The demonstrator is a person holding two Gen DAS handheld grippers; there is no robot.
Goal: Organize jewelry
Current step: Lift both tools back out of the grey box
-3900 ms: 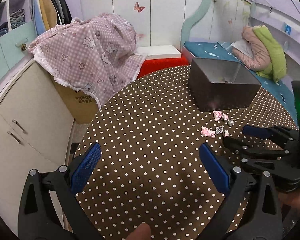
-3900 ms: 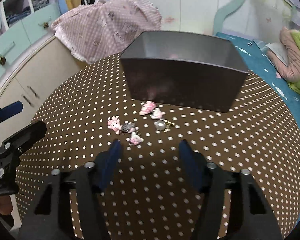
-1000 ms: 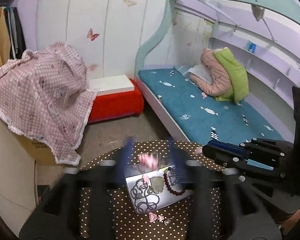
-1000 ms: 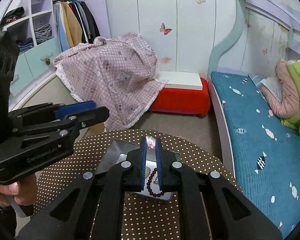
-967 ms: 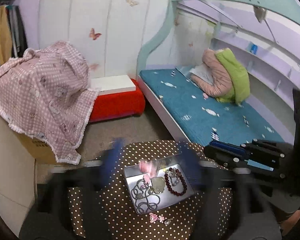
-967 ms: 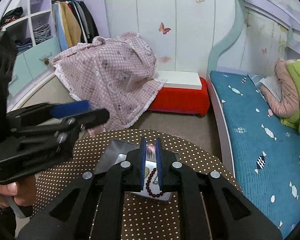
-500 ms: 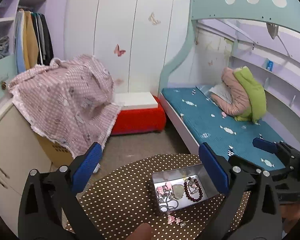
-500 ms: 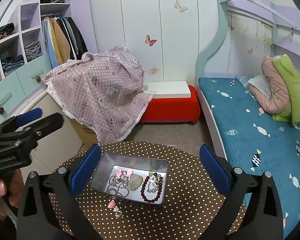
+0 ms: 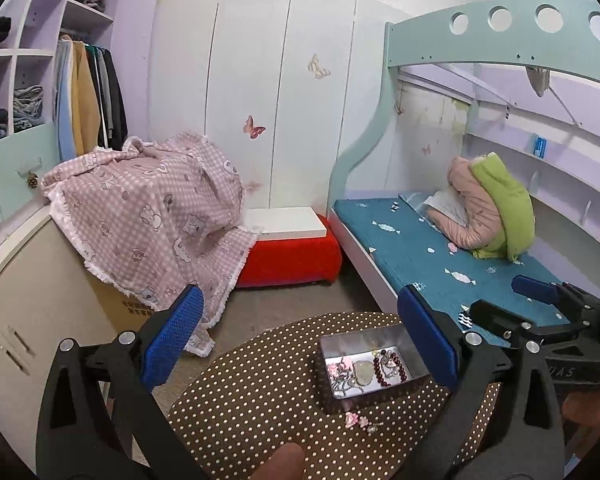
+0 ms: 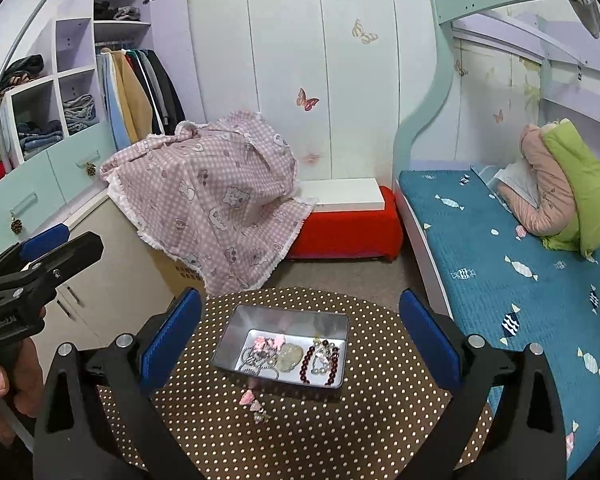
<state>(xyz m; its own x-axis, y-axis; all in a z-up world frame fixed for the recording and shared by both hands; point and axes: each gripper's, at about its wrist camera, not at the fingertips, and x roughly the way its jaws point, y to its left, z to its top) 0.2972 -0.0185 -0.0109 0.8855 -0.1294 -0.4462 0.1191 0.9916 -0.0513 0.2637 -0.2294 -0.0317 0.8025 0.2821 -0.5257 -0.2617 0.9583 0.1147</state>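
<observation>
- Looking down from the left wrist view, the left gripper (image 9: 300, 344) hangs high above the round polka-dot table (image 9: 252, 392), its blue pads spread wide and holding nothing. A grey metal box (image 9: 366, 364) sits on the table's far right part, holding a silver chain (image 9: 342, 380), a pale stone pendant (image 9: 363, 373) and a dark red bead bracelet (image 9: 392, 368). A few small pink charms (image 9: 358, 422) lie loose on the cloth just in front of the box. The right gripper (image 9: 540, 312) shows side-on at the right edge; whether it is spread cannot be told from here.
- Seen from the right wrist view, the right gripper (image 10: 300, 344) is likewise spread wide and empty, well above the table (image 10: 340, 432). The box (image 10: 284, 346) shows pink pieces (image 10: 268, 343) beside the chain, pendant and bracelet. The loose charms (image 10: 254, 402) rest just outside its near wall.
- Most of the jewelry appears already boxed; the task looks nearly done, with only those few charms left to pick up and drop inside.
</observation>
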